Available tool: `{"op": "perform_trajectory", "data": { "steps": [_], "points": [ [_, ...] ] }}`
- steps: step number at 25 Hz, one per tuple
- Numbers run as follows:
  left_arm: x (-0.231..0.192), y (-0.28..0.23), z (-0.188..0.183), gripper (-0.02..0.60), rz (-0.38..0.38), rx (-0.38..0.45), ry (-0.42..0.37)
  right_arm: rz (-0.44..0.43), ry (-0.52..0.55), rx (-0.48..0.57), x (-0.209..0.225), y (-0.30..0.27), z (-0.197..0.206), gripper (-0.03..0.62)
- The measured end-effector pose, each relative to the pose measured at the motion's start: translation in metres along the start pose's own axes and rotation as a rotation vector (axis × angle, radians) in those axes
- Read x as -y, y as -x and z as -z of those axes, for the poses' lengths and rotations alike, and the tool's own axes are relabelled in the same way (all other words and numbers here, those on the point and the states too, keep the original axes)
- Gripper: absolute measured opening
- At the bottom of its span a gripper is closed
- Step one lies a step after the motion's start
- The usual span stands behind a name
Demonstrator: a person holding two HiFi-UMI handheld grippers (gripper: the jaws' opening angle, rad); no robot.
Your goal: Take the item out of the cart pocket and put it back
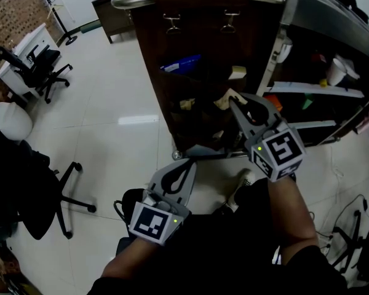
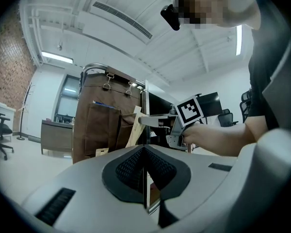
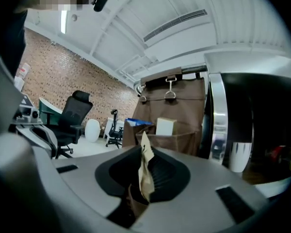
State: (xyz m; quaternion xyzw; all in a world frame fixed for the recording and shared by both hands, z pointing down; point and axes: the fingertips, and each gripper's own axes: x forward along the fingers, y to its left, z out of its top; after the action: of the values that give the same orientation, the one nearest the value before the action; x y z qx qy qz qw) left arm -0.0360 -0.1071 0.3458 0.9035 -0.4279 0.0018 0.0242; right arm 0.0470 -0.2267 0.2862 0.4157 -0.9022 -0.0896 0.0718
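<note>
"Brown fabric organiser point(image 1: 197, 48) hangs on the cart with its pockets facing us. Where are the tongs?"

"The right gripper point(image 1: 234, 100) is clamped on a tan paper packet point(image 3: 145, 176), held upright in front of the pockets and apart from them. The left gripper point(image 2: 144, 178) sits lower, jaws pressed together on nothing."

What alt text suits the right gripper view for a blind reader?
The right gripper pinches a tan paper packet. Beyond hangs a brown fabric cart organiser whose pockets hold a cream box and a blue item.
</note>
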Motion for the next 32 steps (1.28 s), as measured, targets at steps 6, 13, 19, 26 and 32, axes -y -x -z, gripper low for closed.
{"op": "perform_trajectory", "data": {
  "steps": [6, 13, 19, 26, 32],
  "points": [
    [0.002, -0.002, 0.002, 0.000, 0.004, -0.005, 0.002, 0.018, -0.026, -0.054, 0.009, -0.023, 0.031, 0.064],
    [0.003, -0.001, 0.004, 0.000, 0.003, -0.006, 0.004, 0.016, -0.062, -0.134, 0.007, -0.052, 0.070, 0.064],
    [0.002, 0.002, 0.004, 0.000, -0.001, -0.008, 0.010, 0.020, -0.099, -0.207, 0.010, -0.066, 0.109, 0.064],
    [0.001, 0.002, 0.005, 0.000, -0.002, -0.010, 0.011, 0.005, -0.141, -0.267, 0.007, -0.077, 0.146, 0.066],
    [0.000, 0.002, 0.006, 0.000, -0.004, -0.012, 0.010, 0.002, -0.134, -0.263, 0.005, -0.080, 0.148, 0.066]
  ]
}}
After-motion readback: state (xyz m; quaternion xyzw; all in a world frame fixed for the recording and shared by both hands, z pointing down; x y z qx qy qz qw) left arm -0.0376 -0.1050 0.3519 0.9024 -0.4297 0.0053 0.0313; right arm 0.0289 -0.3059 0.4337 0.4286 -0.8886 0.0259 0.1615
